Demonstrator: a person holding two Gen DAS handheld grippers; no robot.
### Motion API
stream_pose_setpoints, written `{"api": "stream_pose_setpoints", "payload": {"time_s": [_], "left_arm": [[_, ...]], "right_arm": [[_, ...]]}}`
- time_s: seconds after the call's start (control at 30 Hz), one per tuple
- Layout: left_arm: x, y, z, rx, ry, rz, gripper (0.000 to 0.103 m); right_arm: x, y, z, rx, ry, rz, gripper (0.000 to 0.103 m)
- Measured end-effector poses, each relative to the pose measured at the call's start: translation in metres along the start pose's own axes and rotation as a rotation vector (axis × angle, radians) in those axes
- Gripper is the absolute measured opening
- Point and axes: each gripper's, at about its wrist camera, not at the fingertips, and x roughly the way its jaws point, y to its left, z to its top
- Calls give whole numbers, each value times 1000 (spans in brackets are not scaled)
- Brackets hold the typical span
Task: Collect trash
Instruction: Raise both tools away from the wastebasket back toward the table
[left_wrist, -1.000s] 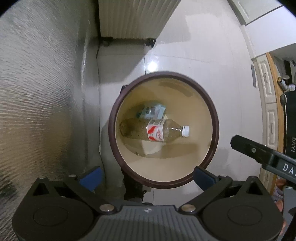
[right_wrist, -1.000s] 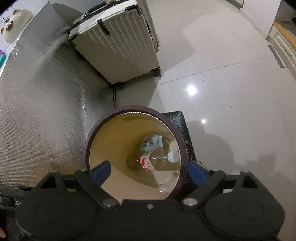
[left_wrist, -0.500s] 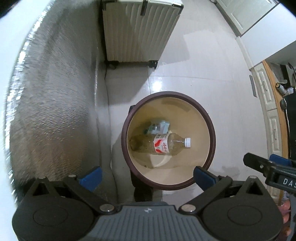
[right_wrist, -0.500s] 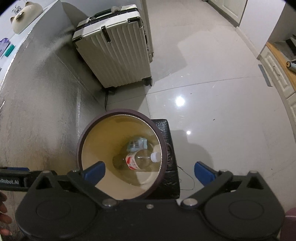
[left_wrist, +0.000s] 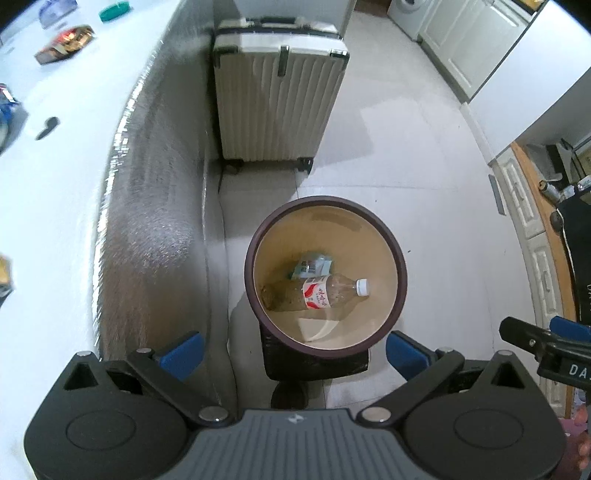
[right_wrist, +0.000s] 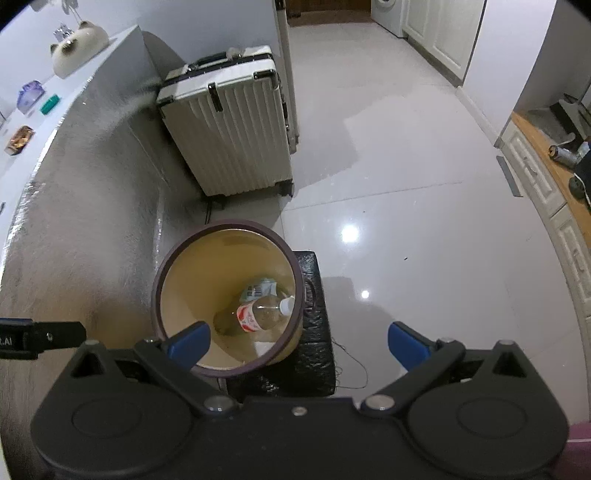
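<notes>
1. down on the pale tiled floor (left_wrist: 406, 192), a round bin (left_wrist: 400, 266) with a dark brown rim and a cream inside stands just beside a silvery textured counter side (left_wrist: 147, 229); in the right wrist view the same bin (right_wrist: 162, 280) sits against a black padded block (right_wrist: 314, 332).
2. at the bottom of the bin lies a clear plastic bottle (left_wrist: 314, 293) with a red and white label; it lies on its side, its long axis running across the left wrist picture, white cap (left_wrist: 362, 287) to the right, base to the left; its lower part looks filled with something brownish.
3. in the right wrist view the bottle (right_wrist: 255, 314) lies tilted across the picture, cap toward the upper right, close to the bin's wall.
4. behind the bottle, touching or nearly touching it, sits a crumpled pale blue wrapper (left_wrist: 310, 264); what it is cannot be told.
5. the left gripper (left_wrist: 291, 350) hangs above the bin, pointing steeply down, its blue-tipped fingers spread wide with nothing between them.
6. the right gripper (right_wrist: 299, 339) has just been opening its jaws; they stand wide apart and empty, one blue pad over the bin's near rim, the other over the floor.
7. a ribbed cream suitcase (left_wrist: 277, 99) stands upright beyond the bin, against the counter side.
</notes>
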Motion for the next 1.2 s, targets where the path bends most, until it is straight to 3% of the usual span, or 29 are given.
{"api": "stream_pose_setpoints", "payload": {"time_s": [0.5,0.8,1.2], "left_arm": [[-114,-30,-98,-10,-241,13,103],[-178,-40,-141,-21,-373,23,103],[-245,-2,-172,-95,-516,84,103]], "right_arm": [[-126,-19,-60,-68,-217,34,103],[-187,-19,-87,-94,-322,70,103],[-229,26,-95,-151,-420,143,103]]}}
